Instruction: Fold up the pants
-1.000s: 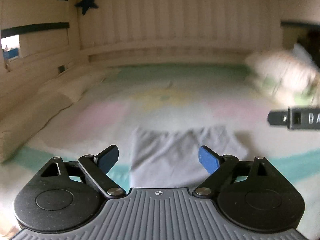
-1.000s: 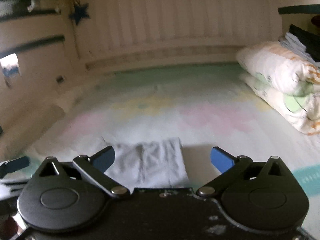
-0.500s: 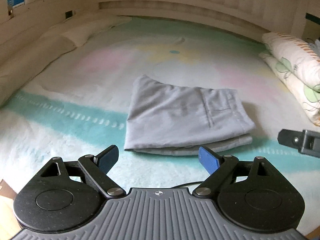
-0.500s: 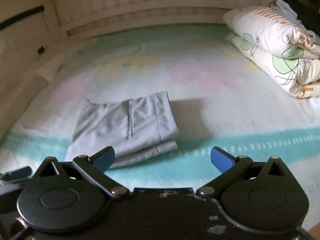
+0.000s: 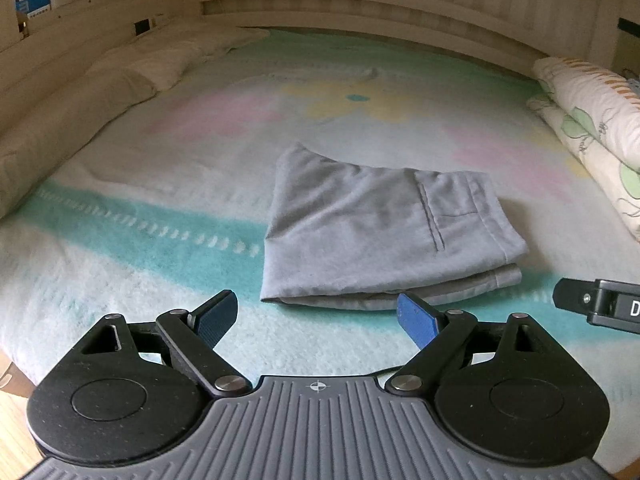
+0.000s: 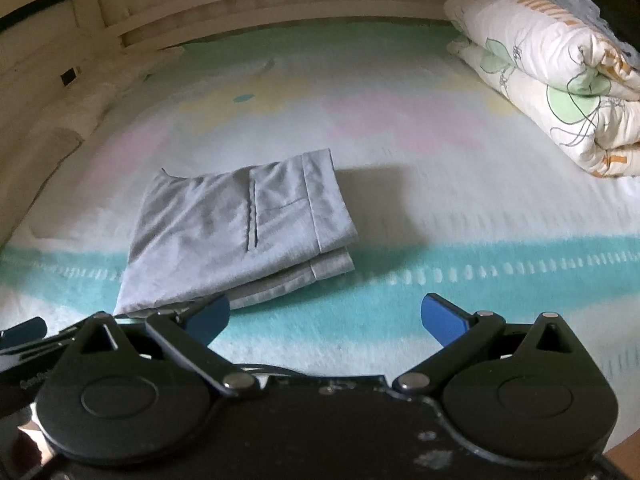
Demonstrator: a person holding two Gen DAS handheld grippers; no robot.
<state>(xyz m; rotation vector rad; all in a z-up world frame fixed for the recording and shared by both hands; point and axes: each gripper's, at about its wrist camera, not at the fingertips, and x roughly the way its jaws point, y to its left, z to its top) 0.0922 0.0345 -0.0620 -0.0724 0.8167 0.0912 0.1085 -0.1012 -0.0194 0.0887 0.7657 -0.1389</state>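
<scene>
The grey pants (image 5: 380, 232) lie folded into a compact stack on the pastel blanket, a back pocket facing up; they also show in the right wrist view (image 6: 236, 236). My left gripper (image 5: 316, 318) is open and empty, held above the bed just short of the stack's near edge. My right gripper (image 6: 326, 318) is open and empty, near the front of the bed to the right of the pants. The right gripper's tip shows at the right edge of the left wrist view (image 5: 600, 306).
The blanket (image 5: 160, 216) covers the bed. A rolled floral duvet (image 6: 552, 76) lies at the right side. Beige cushions (image 5: 80, 120) line the left side. A padded headboard (image 5: 360, 4) closes the far end. Wooden floor shows at the lower left corner (image 5: 12, 420).
Both grippers have pulled back and tilted down, so the folded pants now show in full, lying free on the blanket. Both stay open.
</scene>
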